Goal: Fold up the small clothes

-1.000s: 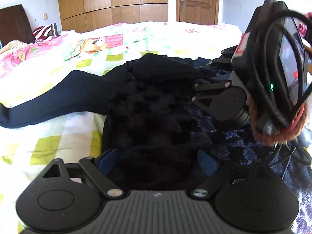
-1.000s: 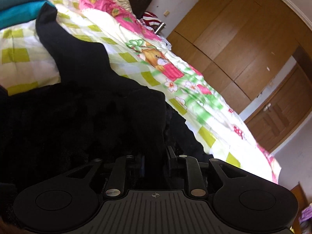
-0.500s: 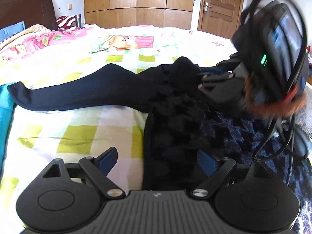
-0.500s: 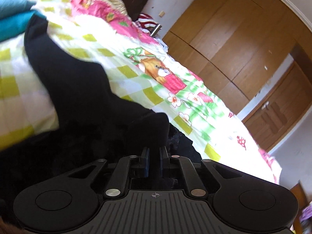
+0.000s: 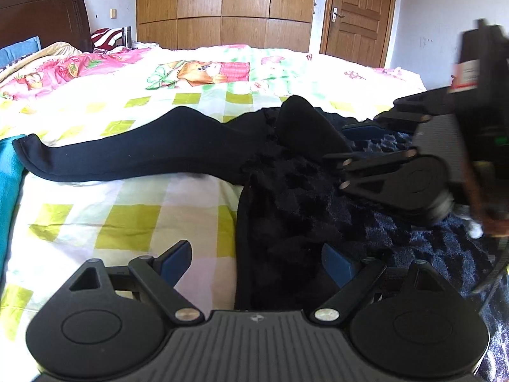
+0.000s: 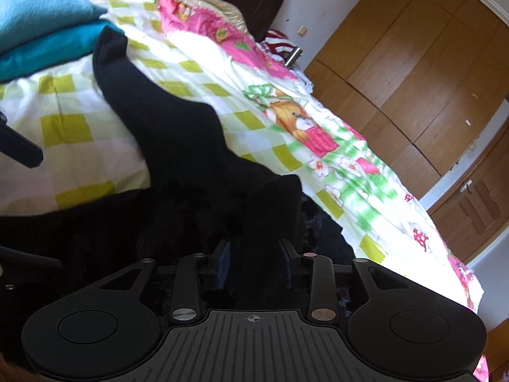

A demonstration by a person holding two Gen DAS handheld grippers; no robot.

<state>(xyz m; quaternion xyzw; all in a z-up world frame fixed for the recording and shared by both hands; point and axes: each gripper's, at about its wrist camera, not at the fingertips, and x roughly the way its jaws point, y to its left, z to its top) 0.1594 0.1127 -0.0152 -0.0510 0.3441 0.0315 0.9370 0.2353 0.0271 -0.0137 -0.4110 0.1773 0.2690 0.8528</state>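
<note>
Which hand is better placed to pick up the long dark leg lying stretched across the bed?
Probably the left. The left gripper is wide open, and the leg stretches away on its side. The right gripper straddles a raised fold of the garment, farther off.

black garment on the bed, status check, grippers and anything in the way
Left gripper open, straddling the black garment's near edge. Right gripper parted around a raised fold, grip unclear. One long leg stretched out unfolded toward the teal cloth.

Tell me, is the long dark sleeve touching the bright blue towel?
Apart. The left wrist view shows checked bedding between the sleeve's cuff and the towel.
</note>
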